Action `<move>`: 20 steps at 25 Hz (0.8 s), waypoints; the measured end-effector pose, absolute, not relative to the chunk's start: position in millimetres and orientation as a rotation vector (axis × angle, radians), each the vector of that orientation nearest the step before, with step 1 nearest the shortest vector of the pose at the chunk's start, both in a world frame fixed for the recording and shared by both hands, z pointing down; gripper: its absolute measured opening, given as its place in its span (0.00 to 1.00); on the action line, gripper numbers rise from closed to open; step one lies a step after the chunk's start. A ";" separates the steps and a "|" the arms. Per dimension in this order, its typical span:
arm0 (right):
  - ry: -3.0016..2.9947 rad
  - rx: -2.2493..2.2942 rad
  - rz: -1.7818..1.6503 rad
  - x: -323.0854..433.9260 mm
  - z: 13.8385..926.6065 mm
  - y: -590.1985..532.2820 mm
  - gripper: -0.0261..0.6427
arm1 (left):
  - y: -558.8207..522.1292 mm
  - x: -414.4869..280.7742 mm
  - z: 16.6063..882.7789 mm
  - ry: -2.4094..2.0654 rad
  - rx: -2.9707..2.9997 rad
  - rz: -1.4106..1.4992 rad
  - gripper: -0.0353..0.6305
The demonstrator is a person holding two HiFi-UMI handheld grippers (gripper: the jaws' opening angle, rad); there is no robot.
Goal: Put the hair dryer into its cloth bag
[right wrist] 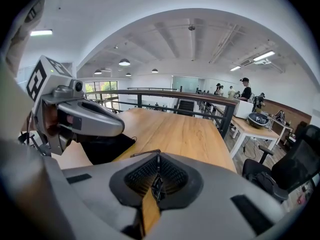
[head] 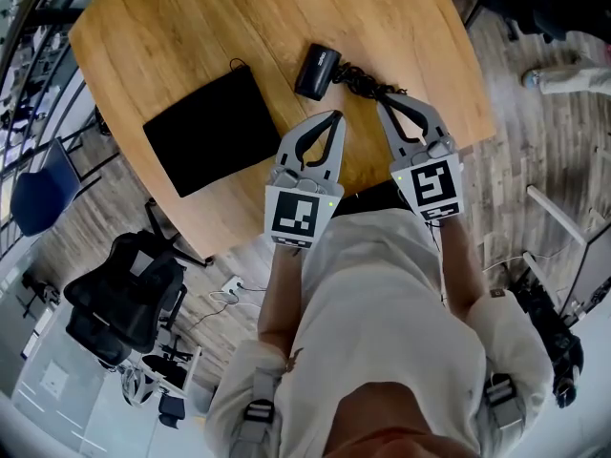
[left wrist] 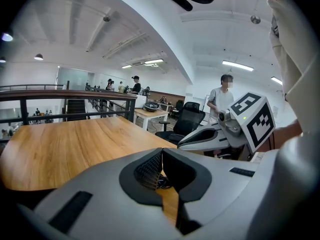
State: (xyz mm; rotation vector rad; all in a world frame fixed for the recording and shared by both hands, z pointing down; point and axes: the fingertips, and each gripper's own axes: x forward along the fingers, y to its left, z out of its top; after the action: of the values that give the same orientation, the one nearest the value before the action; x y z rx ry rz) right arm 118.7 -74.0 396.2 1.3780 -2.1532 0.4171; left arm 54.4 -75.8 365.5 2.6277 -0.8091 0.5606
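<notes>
A black hair dryer point(head: 318, 71) lies on the wooden table point(head: 191, 27), its coiled black cord point(head: 368, 84) trailing right. The flat black cloth bag point(head: 210, 127) lies to its left, apart from it; it also shows in the right gripper view point(right wrist: 107, 149). My left gripper point(head: 335, 114) hovers just near of the dryer, tips together, holding nothing. My right gripper point(head: 384, 99) is over the cord's near end, also shut and empty. Each gripper view shows its own jaws closed point(left wrist: 161, 151) point(right wrist: 158, 154) and the other gripper beside it.
The table's near edge point(head: 239, 232) runs under my grippers. Beside the table's left side stand a black office chair point(head: 134, 299) and a blue chair point(head: 38, 194). A railing point(right wrist: 165, 96) borders the far side. A person point(left wrist: 223, 96) stands beyond another black chair point(left wrist: 187, 116).
</notes>
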 end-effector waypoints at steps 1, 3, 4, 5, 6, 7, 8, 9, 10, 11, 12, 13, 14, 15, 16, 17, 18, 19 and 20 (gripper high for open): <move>-2.150 1.375 0.419 119.3 398.7 -73.9 0.07 | -75.7 55.4 367.2 -0.806 2.625 0.562 0.08; -2.137 1.368 0.410 121.4 404.0 -74.0 0.07 | -75.6 57.7 371.6 -0.798 2.621 0.571 0.08; -2.128 1.364 0.401 122.4 406.4 -73.9 0.07 | -75.4 58.8 374.1 -0.793 2.620 0.578 0.08; -2.121 1.360 0.395 123.2 408.6 -73.5 0.07 | -75.0 59.9 376.6 -0.788 2.619 0.585 0.08; -2.118 1.356 0.393 123.7 410.6 -73.0 0.07 | -74.5 61.1 378.9 -0.784 2.617 0.590 0.08; -2.119 1.351 0.396 124.0 412.5 -72.5 0.07 | -73.9 62.5 381.1 -0.781 2.615 0.595 0.08; -2.120 1.346 0.400 124.4 414.5 -71.9 0.07 | -73.5 63.9 383.2 -0.778 2.613 0.599 0.08; -2.120 1.340 0.403 124.8 416.7 -71.5 0.07 | -73.1 65.4 385.3 -0.776 2.611 0.603 0.08; -2.119 1.336 0.406 125.2 419.0 -71.2 0.07 | -72.8 66.7 387.5 -0.772 2.609 0.607 0.08; -2.117 1.332 0.409 125.6 421.2 -71.1 0.07 | -72.5 68.0 389.5 -0.768 2.606 0.611 0.08; -2.116 1.328 0.412 125.9 423.2 -71.0 0.07 | -72.2 69.1 391.4 -0.765 2.603 0.614 0.08; -2.116 1.323 0.415 126.4 425.0 -70.8 0.07 | -71.8 70.3 393.1 -0.761 2.601 0.616 0.08; -2.115 1.319 0.418 127.2 426.8 -70.7 0.07 | -71.5 71.7 394.6 -0.759 2.598 0.619 0.08; -2.115 1.314 0.422 128.3 428.5 -70.6 0.08 | -71.1 73.3 396.2 -0.756 2.595 0.622 0.08; -2.115 1.310 0.424 129.4 430.3 -70.7 0.08 | -70.8 74.9 397.9 -0.753 2.592 0.625 0.08; -2.114 1.305 0.425 130.4 432.3 -70.9 0.07 | -70.7 76.4 399.8 -0.750 2.589 0.629 0.08; -2.111 1.299 0.423 131.4 434.6 -71.0 0.08 | -70.6 77.8 401.8 -0.747 2.587 0.632 0.08; -2.106 1.291 0.418 132.2 436.9 -71.0 0.08 | -70.6 79.0 403.7 -0.744 2.584 0.635 0.08; -2.101 1.282 0.414 133.0 439.3 -70.7 0.08 | -70.6 80.1 405.6 -0.742 2.580 0.637 0.08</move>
State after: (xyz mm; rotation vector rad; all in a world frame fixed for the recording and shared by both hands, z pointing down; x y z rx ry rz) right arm 133.0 -70.7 439.3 1.2816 -2.1012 0.4140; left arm 80.1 -70.6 405.6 2.5805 -0.7420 0.6366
